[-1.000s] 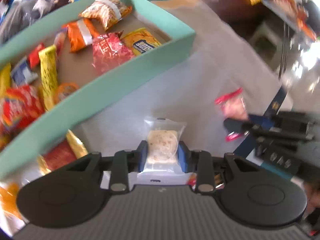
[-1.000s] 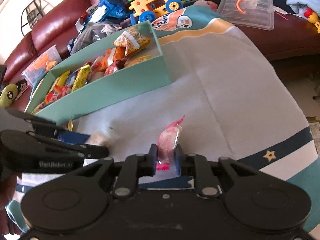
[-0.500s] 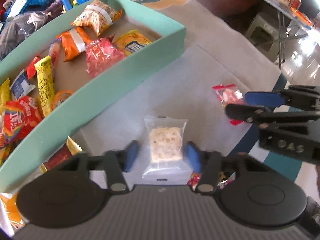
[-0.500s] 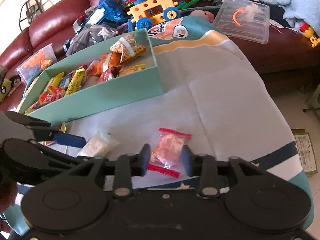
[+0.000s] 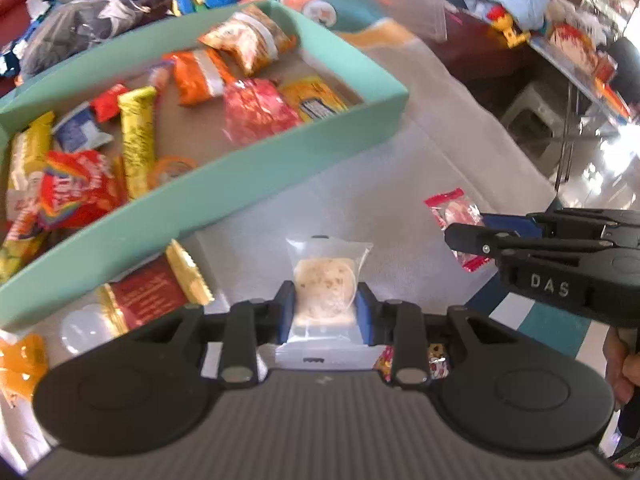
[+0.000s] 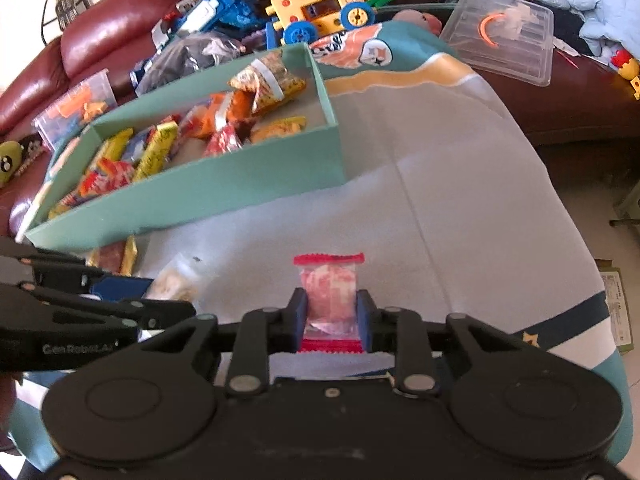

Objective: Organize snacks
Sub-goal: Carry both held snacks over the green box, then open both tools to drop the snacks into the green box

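My left gripper [image 5: 325, 305] is shut on a clear packet with a round pale biscuit [image 5: 326, 280], low over the grey cloth. My right gripper [image 6: 331, 312] is shut on a red-edged candy packet [image 6: 329, 289]; it also shows at the right of the left wrist view [image 5: 454, 216]. A teal box [image 5: 280, 168] holding several snack packets stands behind both; it shows in the right wrist view too [image 6: 224, 184]. The left gripper and biscuit packet appear at the left of the right wrist view [image 6: 176, 280].
A red and gold wrapped snack [image 5: 152, 292] and an orange packet [image 5: 20, 364] lie by the box's near wall. Toy vehicles [image 6: 316, 4], a clear plastic lid [image 6: 504, 40] and a red leather sofa [image 6: 100, 28] lie beyond. The table edge drops off at right [image 6: 600, 280].
Half a second ago both grippers were open around their packets; now both have closed on them. A second ago both were shut on the same packets.
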The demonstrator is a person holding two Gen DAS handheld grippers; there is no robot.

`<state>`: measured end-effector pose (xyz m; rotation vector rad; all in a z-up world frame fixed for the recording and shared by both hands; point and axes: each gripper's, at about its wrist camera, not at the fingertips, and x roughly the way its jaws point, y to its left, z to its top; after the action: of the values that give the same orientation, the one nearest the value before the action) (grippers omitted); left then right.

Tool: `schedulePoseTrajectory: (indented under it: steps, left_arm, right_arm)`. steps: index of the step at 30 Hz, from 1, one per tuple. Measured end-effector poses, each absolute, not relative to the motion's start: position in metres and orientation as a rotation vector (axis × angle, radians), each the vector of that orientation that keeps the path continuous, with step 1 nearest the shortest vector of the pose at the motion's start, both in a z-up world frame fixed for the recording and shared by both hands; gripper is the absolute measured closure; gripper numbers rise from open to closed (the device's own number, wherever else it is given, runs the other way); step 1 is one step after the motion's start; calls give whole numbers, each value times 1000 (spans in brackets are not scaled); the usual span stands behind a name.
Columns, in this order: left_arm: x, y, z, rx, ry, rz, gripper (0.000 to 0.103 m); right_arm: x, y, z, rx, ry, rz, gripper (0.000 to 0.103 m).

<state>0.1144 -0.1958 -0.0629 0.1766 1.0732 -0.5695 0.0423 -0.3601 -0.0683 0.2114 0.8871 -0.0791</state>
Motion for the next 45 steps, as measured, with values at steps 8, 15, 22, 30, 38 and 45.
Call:
schedulePoseTrajectory:
  steps: [8,15,22,30,38,45]
  left_arm:
    - [135,-164,-21,80,975,-518,72]
    - [174,-142,6,38,893,-448,72]
    - [219,-143,1,44,896,-410,72]
    - [252,-156,-18,47,928,-390,72]
    - [256,-164,-23,58,904,-332,3]
    - [242,-161,-19,46,915,-332,0]
  right_arm:
    - [69,-357,-26,246,810,-11,78]
    - [120,-339,9,255,747,73,78]
    - [174,-333,12,271,738,49,78]
    - [205,-346,-11,283,772,-1,78]
    - [212,-358,-17,320,738,-41,22]
    - [194,-360,-11,327,717,-40,4]
